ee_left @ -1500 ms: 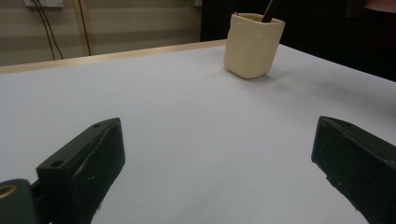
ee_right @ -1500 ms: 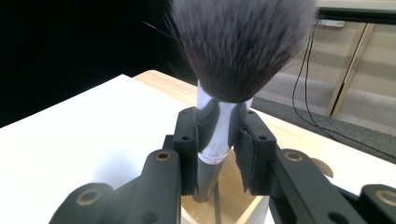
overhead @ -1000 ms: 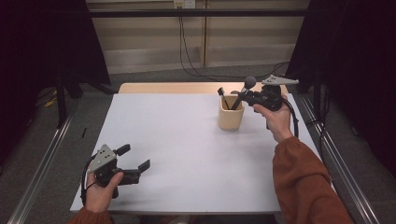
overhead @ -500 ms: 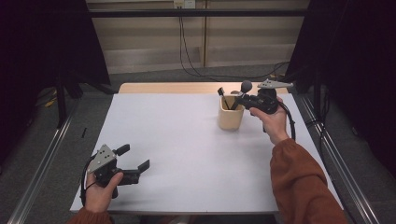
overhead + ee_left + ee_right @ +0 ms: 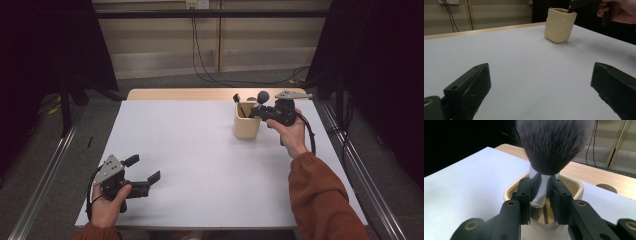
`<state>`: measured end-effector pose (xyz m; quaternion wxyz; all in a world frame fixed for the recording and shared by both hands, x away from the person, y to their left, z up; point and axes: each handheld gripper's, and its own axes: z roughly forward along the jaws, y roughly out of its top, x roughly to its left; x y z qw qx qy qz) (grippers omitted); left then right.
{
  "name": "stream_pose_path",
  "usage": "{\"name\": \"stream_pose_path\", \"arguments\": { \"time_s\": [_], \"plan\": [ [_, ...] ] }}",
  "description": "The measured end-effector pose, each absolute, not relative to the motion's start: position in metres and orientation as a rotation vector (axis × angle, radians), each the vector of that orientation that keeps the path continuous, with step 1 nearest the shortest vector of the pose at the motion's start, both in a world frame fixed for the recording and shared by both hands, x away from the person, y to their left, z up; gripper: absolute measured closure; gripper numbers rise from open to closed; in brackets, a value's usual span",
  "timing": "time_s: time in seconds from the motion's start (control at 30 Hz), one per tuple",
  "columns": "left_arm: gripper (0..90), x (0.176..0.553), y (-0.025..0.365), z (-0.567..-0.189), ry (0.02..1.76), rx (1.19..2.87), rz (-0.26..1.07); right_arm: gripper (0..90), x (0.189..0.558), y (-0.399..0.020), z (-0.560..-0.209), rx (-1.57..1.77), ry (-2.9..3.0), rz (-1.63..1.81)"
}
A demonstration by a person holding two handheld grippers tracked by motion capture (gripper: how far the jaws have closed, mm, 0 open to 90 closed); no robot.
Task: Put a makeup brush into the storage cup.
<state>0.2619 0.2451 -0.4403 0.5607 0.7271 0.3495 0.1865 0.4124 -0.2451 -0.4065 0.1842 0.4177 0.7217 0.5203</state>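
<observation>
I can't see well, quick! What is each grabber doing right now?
Left gripper: open, holding nothing, low over the white table.
Right gripper: closed on the fluffy dark-bristled, silver-handled brush, above the cream cup.

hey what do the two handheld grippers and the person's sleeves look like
Both the left gripper and the right gripper are black, each with two blocky flat jaws and a grey three-cornered plate on top. A black cable trails from each. Brass-coloured fasteners show on the right gripper's arms in its own view. The sleeves are rust-orange.
</observation>
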Motion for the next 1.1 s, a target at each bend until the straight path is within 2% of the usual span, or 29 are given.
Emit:
{"name": "stream_pose_path", "arguments": {
  "time_s": [0.47, 0.6, 0.7, 0.73, 0.9, 1.1],
  "plan": [
    [2.9, 0.262, 0.247, -0.44, 0.832, 1.702, 0.458, 70.7, 0.41, -0.247, -0.416, 1.175, 2.049, 1.482],
    [2.9, 0.262, 0.246, -0.44, 0.835, 1.704, 0.459, 63.5, 0.409, -0.248, -0.419, 1.198, 2.027, 1.502],
    [2.9, 0.262, 0.246, -0.44, 0.839, 1.704, 0.458, 61.7, 0.408, -0.249, -0.419, 1.193, 2.032, 1.515],
    [2.9, 0.262, 0.247, -0.44, 0.839, 1.704, 0.461, 59.9, 0.408, -0.249, -0.419, 1.189, 2.032, 1.519],
    [2.9, 0.262, 0.246, -0.439, 0.842, 1.702, 0.46, 34.5, 0.405, -0.248, -0.418, 1.201, 1.99, 1.52],
    [2.9, 0.263, 0.246, -0.44, 0.849, 1.702, 0.454, 19.5, 0.403, -0.252, -0.422, 1.227, 1.969, 1.524]
  ]
}}
